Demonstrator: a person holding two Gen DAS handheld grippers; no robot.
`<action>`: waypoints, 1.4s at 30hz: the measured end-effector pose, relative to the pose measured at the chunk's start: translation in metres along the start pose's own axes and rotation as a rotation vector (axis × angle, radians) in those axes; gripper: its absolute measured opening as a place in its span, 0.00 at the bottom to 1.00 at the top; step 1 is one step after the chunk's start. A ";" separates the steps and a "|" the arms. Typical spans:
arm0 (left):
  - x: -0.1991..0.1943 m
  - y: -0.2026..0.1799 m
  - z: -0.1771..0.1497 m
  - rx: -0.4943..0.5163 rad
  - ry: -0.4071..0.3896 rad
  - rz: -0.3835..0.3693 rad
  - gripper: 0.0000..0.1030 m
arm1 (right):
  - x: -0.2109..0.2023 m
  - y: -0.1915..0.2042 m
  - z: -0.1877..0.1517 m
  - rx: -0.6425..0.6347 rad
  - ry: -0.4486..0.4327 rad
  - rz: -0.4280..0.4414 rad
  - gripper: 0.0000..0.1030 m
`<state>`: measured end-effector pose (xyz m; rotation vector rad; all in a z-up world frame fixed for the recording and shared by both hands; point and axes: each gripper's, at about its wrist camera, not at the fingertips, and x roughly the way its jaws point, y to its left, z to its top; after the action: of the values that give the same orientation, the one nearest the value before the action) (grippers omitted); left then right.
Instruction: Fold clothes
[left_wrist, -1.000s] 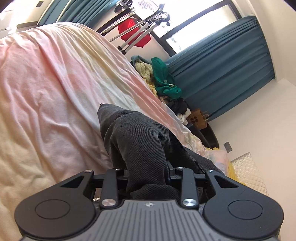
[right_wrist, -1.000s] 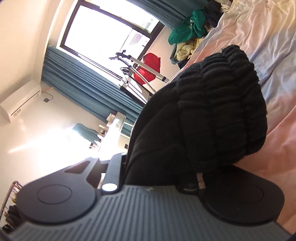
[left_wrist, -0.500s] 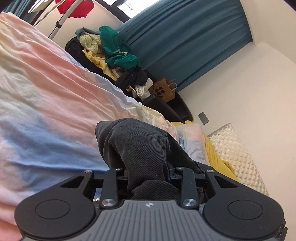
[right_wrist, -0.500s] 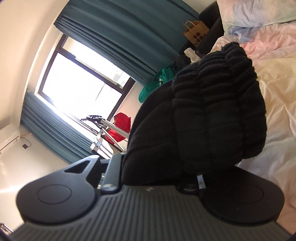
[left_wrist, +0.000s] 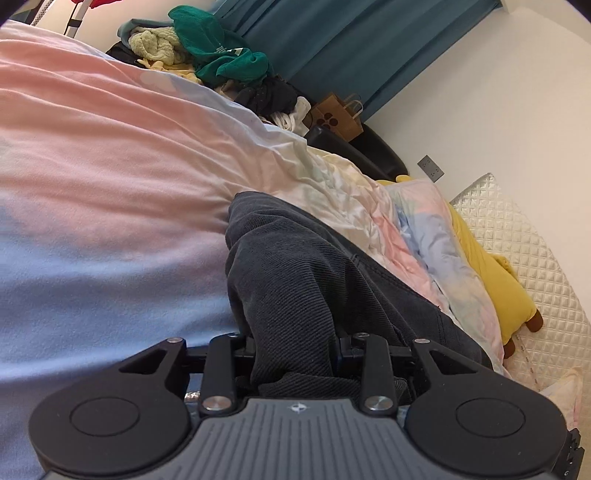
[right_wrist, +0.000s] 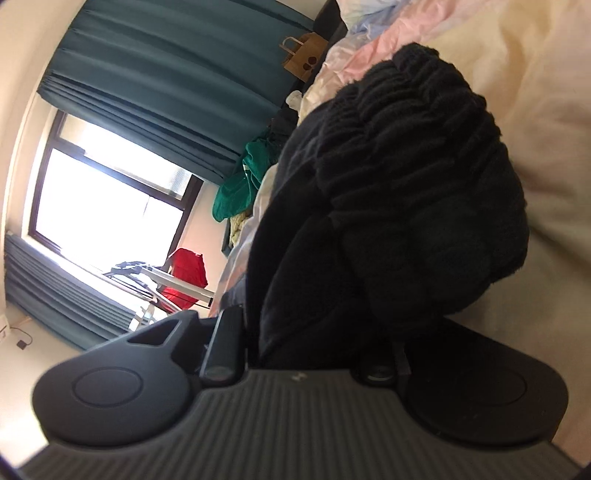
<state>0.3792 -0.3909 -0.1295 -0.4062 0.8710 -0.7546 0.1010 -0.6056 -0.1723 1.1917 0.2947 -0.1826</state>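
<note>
A dark grey garment (left_wrist: 295, 280) of ribbed cloth is bunched in my left gripper (left_wrist: 295, 343), which is shut on it above the pastel bed cover (left_wrist: 110, 177). The cloth hides the fingertips. In the right wrist view my right gripper (right_wrist: 332, 332) is shut on a thick gathered black part of the garment (right_wrist: 399, 199), held over the cream part of the bed cover (right_wrist: 535, 74). The cloth fills the middle of that view and hides the fingers.
A heap of clothes with a green top (left_wrist: 221, 55) lies beyond the bed's far edge, next to a brown paper bag (left_wrist: 336, 118) and teal curtains (left_wrist: 351, 48). A yellow plush toy (left_wrist: 495, 280) and quilted pillow (left_wrist: 528, 251) lie at right. A drying rack with a red garment (right_wrist: 184, 273) stands by the window.
Both grippers have swung with the garment still held. The left view turned from the rack toward the pillow end of the bed; the right view tilted so more bed cover shows.
</note>
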 end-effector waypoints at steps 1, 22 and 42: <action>-0.002 0.003 -0.006 0.013 0.001 0.000 0.34 | -0.002 -0.010 -0.006 0.030 0.002 -0.003 0.29; -0.174 -0.105 -0.035 0.340 -0.027 0.148 0.80 | -0.128 0.091 -0.044 -0.178 -0.047 -0.309 0.45; -0.437 -0.184 -0.114 0.505 -0.312 0.167 1.00 | -0.268 0.266 -0.169 -0.765 -0.204 -0.231 0.54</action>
<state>0.0280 -0.1961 0.1476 0.0021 0.3933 -0.7039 -0.0964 -0.3553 0.0918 0.3759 0.2843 -0.3524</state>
